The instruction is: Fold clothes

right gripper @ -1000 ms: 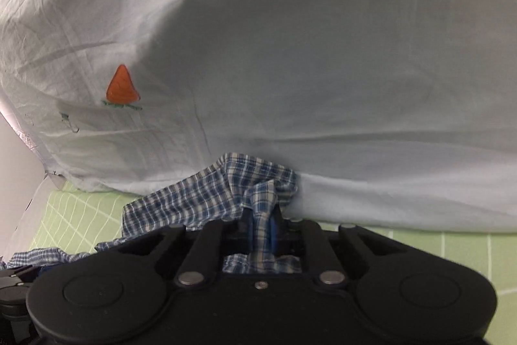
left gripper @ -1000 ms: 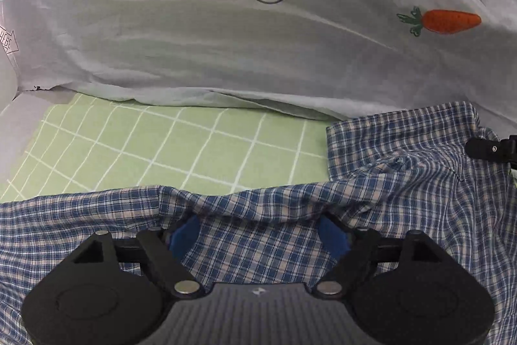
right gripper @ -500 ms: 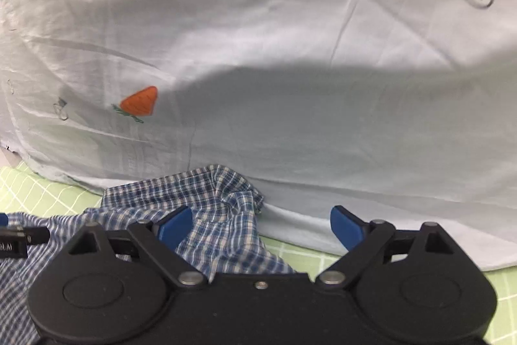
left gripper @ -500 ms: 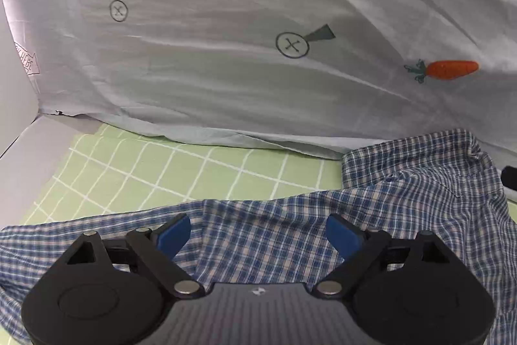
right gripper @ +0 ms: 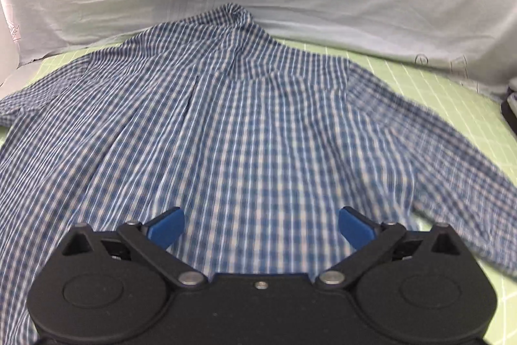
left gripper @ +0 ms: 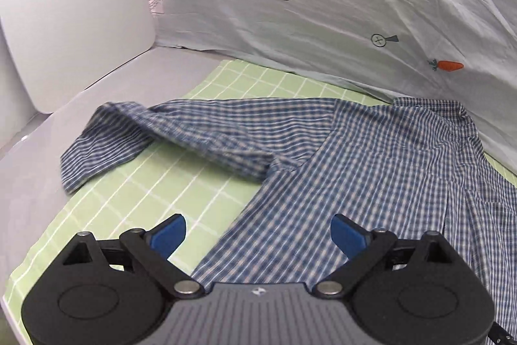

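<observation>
Shirt: blue-and-white checked shirt lies spread across the middle of the right wrist view, collar toward the top centre; in the left wrist view it fills the right half of the frame.
Left-view sleeve: one sleeve stretches toward the left of the frame, its cuff end lying over the edge of the mat onto the pale tabletop.
Right-view sleeve: the other sleeve runs down toward the right edge of the frame, blurred.
Mat: green mat with a white grid under the shirt, bare at lower left in the left wrist view.
Backdrop: pale sheet printed with carrots and arrows fills the top of both views, touching the collar.
Left gripper: blue fingers spread wide, holding nothing, above the shirt's edge at bottom centre.
Right gripper: fingers spread wide, holding nothing, over the shirt's body at bottom centre.
</observation>
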Tool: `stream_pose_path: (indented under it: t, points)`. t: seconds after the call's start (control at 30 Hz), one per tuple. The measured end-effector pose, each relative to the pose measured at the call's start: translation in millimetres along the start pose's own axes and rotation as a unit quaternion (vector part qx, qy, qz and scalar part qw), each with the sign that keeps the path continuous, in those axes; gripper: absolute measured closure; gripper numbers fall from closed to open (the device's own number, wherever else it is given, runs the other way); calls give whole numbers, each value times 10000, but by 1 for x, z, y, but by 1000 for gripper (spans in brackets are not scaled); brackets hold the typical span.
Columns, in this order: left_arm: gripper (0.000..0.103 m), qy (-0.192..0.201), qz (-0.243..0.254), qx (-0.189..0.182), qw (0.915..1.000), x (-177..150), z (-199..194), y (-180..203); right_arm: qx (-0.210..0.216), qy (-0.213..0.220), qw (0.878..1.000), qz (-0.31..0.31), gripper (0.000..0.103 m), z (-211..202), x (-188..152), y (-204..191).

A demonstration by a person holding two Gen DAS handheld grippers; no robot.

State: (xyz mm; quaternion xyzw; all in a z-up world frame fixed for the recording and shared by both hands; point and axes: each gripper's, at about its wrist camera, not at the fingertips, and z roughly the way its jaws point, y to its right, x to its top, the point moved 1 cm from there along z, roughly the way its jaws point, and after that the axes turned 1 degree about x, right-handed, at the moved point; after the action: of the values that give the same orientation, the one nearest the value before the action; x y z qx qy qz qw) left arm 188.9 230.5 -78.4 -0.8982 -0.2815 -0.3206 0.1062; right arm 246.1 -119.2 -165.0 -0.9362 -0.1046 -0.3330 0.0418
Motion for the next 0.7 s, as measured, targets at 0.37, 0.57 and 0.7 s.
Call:
stream_pose_path:
  t: [0.37,0.57,0.7]
  points:
    - [7,-40,-347,55,9994,12,-18,-129,-285,-179,9988,366,0,-20,-38,-63]
    - [7,-90,-608,-53,9981,38,8,-181,-695,22,9932,931,0,-17,-46,-70]
    - [7,-36,-900,-301,9955,64,30,-197,-890,245,9896,1099,0,-17,-49,-73]
